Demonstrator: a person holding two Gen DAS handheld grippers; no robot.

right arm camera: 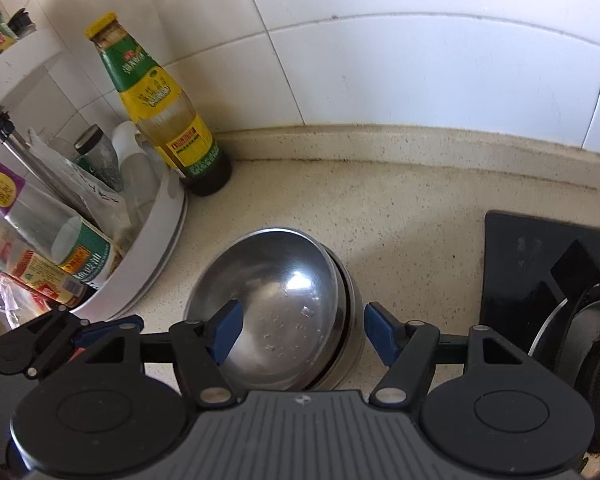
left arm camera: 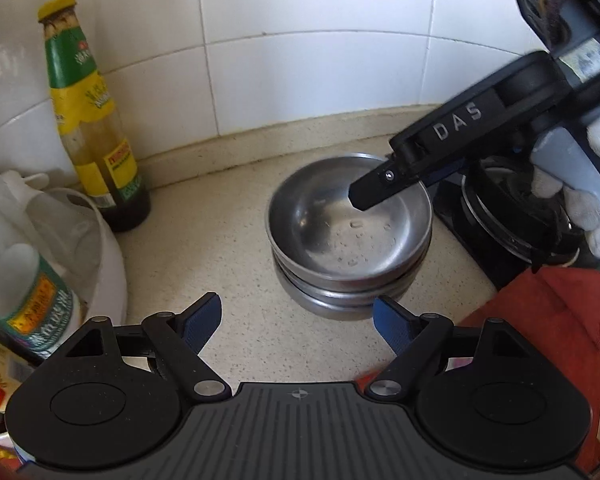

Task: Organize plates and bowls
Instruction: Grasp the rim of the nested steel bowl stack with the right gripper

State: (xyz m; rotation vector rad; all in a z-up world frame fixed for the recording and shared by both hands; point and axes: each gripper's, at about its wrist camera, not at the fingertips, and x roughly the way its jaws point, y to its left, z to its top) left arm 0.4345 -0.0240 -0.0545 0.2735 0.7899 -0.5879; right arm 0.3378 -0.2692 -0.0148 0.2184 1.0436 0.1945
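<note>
Speckled counter [right arm camera: 400, 216] near its back edge carried stacked steel bowls [left arm camera: 350, 236]; left gripper [left arm camera: 298, 322] and right gripper [right arm camera: 302, 330] both gaped empty, so a nudge could topple them.

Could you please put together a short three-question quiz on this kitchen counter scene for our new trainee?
1. True or false: the steel bowls sit nested in one stack on the speckled counter.
2. Which tongs hang over the top bowl's rim? A) left tongs B) right tongs
3. What stands in the corner against the white wall tiles, behind the stack and to its left?

Key
1. True.
2. B: one blue pad is over the bowl's inside, the other outside the rim, neither pressing on it; the left tongs hang open short of the stack.
3. A sauce bottle with a yellow cap and a green and yellow label.
</note>
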